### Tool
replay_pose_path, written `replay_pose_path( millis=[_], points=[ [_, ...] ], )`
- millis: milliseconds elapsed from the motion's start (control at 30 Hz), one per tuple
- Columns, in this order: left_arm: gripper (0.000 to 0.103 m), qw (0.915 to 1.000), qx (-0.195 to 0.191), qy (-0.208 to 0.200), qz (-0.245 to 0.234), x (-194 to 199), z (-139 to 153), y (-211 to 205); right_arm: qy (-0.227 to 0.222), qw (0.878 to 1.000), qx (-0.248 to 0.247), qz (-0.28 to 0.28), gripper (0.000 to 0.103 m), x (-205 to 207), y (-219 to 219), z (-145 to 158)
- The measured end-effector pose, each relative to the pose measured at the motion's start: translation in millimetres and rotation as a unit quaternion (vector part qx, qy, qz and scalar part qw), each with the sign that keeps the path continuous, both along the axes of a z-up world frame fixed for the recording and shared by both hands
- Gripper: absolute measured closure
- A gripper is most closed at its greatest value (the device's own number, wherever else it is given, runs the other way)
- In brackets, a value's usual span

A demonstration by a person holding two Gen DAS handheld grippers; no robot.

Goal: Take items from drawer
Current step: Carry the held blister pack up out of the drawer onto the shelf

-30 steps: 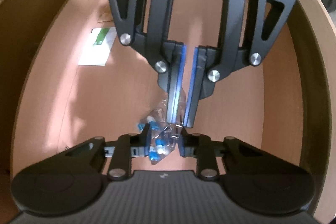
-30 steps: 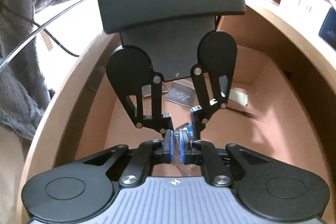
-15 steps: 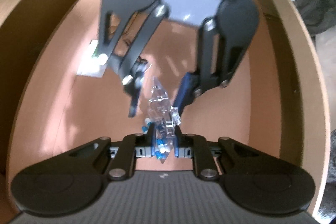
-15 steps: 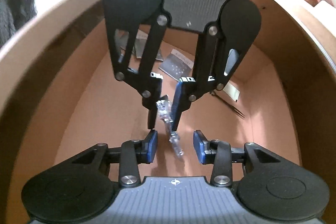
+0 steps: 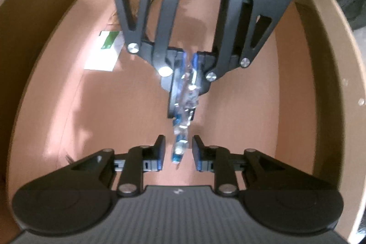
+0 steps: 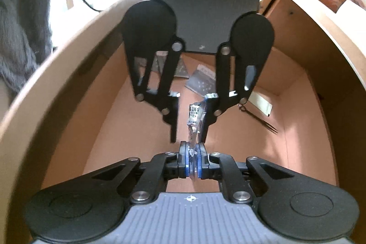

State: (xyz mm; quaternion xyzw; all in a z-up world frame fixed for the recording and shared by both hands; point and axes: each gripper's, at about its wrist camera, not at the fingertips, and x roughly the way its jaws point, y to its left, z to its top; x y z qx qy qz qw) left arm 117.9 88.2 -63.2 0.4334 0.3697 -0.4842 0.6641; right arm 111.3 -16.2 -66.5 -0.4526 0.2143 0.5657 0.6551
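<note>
A small clear plastic bag (image 5: 181,129) of blue and white pieces hangs above the floor of the brown drawer (image 5: 109,120). My right gripper (image 5: 181,115) comes in from the top of the left wrist view and is shut on the bag's upper part. My left gripper (image 5: 178,148) stands at the bottom. Its jaws are opening, and the bag's lower tip hangs between its pads without touching them. In the right wrist view my right gripper (image 6: 192,149) pinches the bag (image 6: 194,113), and my left gripper (image 6: 188,139) faces it with its fingers spread on either side.
A white and green card (image 5: 106,54) lies on the drawer floor at the left. Grey packets (image 6: 202,81), a white slip (image 6: 260,103) and a thin black pronged tool (image 6: 260,120) lie towards the far end. Drawer walls (image 5: 320,84) close in on both sides.
One second ago both grippers pinched the bag. Half a second ago the right one stood open. Now the right has shut on the bag again and the left has let go.
</note>
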Motion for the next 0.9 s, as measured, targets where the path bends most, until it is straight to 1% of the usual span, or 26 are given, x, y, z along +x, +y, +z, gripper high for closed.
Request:
replay_pose_path(
  millis=[67, 133, 167, 200, 267, 367, 400, 467, 533, 600, 700, 733, 767, 800, 833, 867, 900],
  points=[
    [0.075, 0.9998, -0.018, 0.003, -0.001, -1.7, 8.8, 0.4, 0.004, 1.0, 0.001, -0.003, 0.097, -2.6, -3.0, 3.7],
    [0.076, 0.9994, -0.034, -0.003, -0.003, -5.0, 20.2, 1.1, 0.008, 1.0, 0.004, -0.006, 0.097, -6.6, -6.9, 8.7],
    [0.079, 0.9992, -0.039, -0.009, -0.005, -7.1, 26.0, 1.5, 0.007, 1.0, 0.006, -0.007, 0.097, -9.9, -9.3, 12.2],
    [0.083, 0.9991, -0.039, -0.019, -0.005, -9.6, 31.4, 1.3, 0.002, 1.0, 0.008, -0.008, 0.097, -13.9, -11.7, 16.3],
    [0.085, 0.9986, -0.038, -0.037, -0.005, -14.6, 42.2, 0.8, -0.01, 1.0, 0.015, -0.014, 0.097, -21.2, -16.2, 25.7],
    [0.089, 0.9979, -0.043, -0.049, -0.001, -19.4, 61.9, -2.8, -0.032, 0.999, 0.021, -0.02, 0.097, -32.9, -21.5, 41.3],
    [0.092, 0.9976, -0.044, -0.053, -0.002, -21.3, 68.1, -4.1, -0.038, 0.999, 0.023, -0.022, 0.097, -36.8, -23.2, 46.4],
    [0.093, 0.9969, -0.051, -0.059, -0.008, -28.0, 81.1, -7.4, -0.029, 0.999, 0.031, -0.024, 0.097, -53.2, -33.2, 65.0],
    [0.093, 0.996, -0.055, -0.069, -0.016, -39.0, 94.4, -11.6, -0.035, 0.998, 0.037, -0.021, 0.097, -68.3, -40.9, 77.8],
    [0.094, 0.9953, -0.052, -0.08, -0.019, -48.2, 107.6, -15.6, -0.047, 0.998, 0.043, -0.017, 0.097, -82.4, -46.2, 90.2],
    [0.094, 0.9938, -0.046, -0.1, -0.018, -63.0, 129.3, -21.6, -0.07, 0.996, 0.051, -0.01, 0.097, -99.9, -50.4, 124.3],
    [0.094, 0.9929, -0.043, -0.109, -0.017, -68.6, 137.0, -23.2, -0.079, 0.995, 0.056, -0.008, 0.097, -95.2, -52.0, 137.8],
    [0.094, 0.9916, -0.04, -0.122, -0.017, -74.4, 145.2, -24.4, -0.085, 0.994, 0.06, -0.008, 0.097, -61.8, -68.2, 147.4],
    [0.094, 0.99, -0.037, -0.135, -0.017, -80.0, 153.6, -25.3, -0.097, 0.993, 0.066, -0.009, 0.097, -61.9, -65.6, 155.0],
    [0.094, 0.9876, -0.036, -0.152, -0.015, -84.8, 163.3, -25.5, -0.11, 0.991, 0.072, -0.01, 0.096, -58.7, -60.2, 161.2],
    [0.094, 0.985, -0.035, -0.168, -0.014, -89.0, 172.9, -25.9, -0.122, 0.99, 0.077, -0.011, 0.096, -40.6, -43.2, 162.7],
    [0.094, 0.9825, -0.034, -0.183, -0.012, -89.7, 182.0, -27.6, -0.134, 0.988, 0.081, -0.012, 0.096, -28.3, -34.3, 170.6]
  ],
)
